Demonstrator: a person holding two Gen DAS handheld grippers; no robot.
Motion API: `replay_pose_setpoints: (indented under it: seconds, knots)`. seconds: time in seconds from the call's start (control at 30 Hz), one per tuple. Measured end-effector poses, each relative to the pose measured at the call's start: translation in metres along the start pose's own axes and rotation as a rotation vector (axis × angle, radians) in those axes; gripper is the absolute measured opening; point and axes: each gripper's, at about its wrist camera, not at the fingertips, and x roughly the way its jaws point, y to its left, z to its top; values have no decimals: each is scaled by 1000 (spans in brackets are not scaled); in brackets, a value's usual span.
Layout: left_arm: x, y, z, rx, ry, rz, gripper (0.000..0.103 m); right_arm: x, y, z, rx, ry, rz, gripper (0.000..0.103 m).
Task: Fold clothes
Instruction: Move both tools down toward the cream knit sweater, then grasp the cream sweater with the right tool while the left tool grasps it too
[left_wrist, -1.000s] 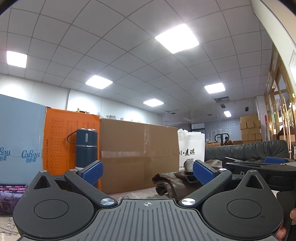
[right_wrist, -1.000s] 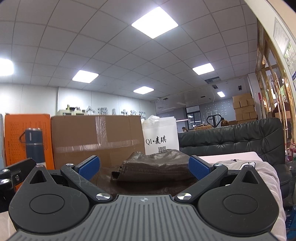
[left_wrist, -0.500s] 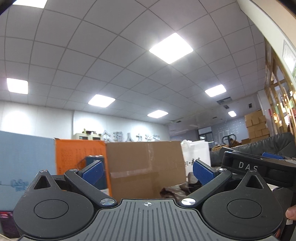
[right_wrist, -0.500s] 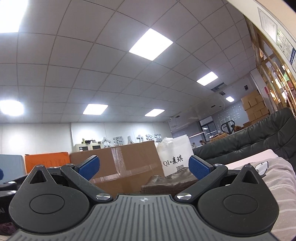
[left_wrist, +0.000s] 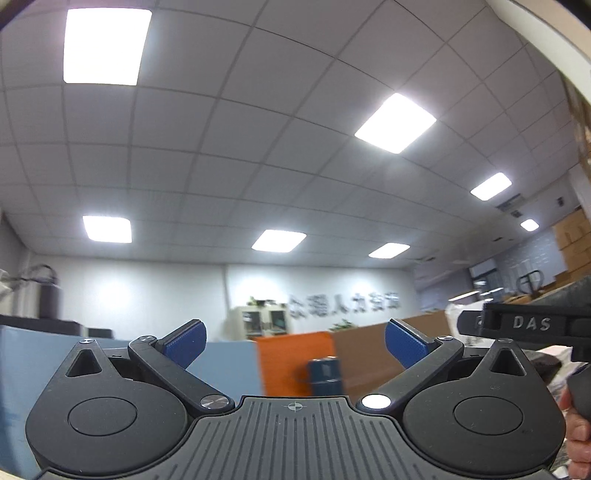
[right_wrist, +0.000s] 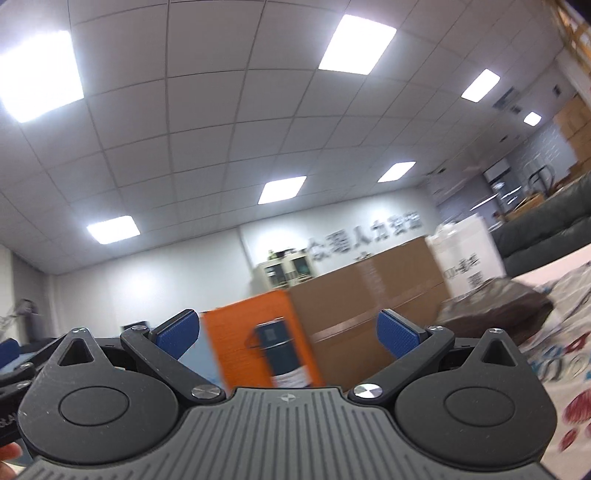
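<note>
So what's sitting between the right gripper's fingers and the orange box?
Right wrist view: only the dark blue flask, standing before the orange box. The right gripper is open and empty.

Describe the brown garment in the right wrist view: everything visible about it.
The brown garment is a dark, leathery-looking bundle, folded or heaped into a low mound, blurred by motion. It lies on a printed cloth, right of the right gripper, whose fingers stand open and apart from it. A white bag and a cardboard box stand behind it. Nothing grips it.
</note>
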Motion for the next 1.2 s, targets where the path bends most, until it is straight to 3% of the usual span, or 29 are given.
replay_pose_setpoints:
  seconds: [0.1, 0.3, 0.47, 0.6, 0.73, 0.93, 1.07, 1.13, 1.2]
  knots:
    - [-15, 32, 9, 12, -9, 100, 103, -3, 35, -5, 28, 50, 109, 103]
    - [-37, 118, 30, 8, 15, 334, 103, 18, 113, -16, 105, 296, 388, 103]
    - [-37, 237, 47, -244, 259, 289, 103, 49, 170, -37, 182, 534, 592, 103]
    - [-49, 324, 23, -525, 350, 323, 103, 91, 208, -73, 276, 770, 715, 103]
    - [-60, 374, -22, -640, 391, 433, 103, 130, 221, -118, 374, 979, 725, 103]
    - [-73, 407, -83, -752, 487, 511, 102, 155, 238, -166, 406, 1092, 700, 103]
    - [-61, 421, -104, -798, 574, 463, 101, 168, 250, -194, 407, 1142, 680, 101]
    - [-54, 425, -110, -836, 599, 384, 99, 174, 257, -209, 408, 1167, 669, 101]
    - [-53, 424, -108, -882, 576, 300, 96, 180, 263, -223, 409, 1192, 659, 99]
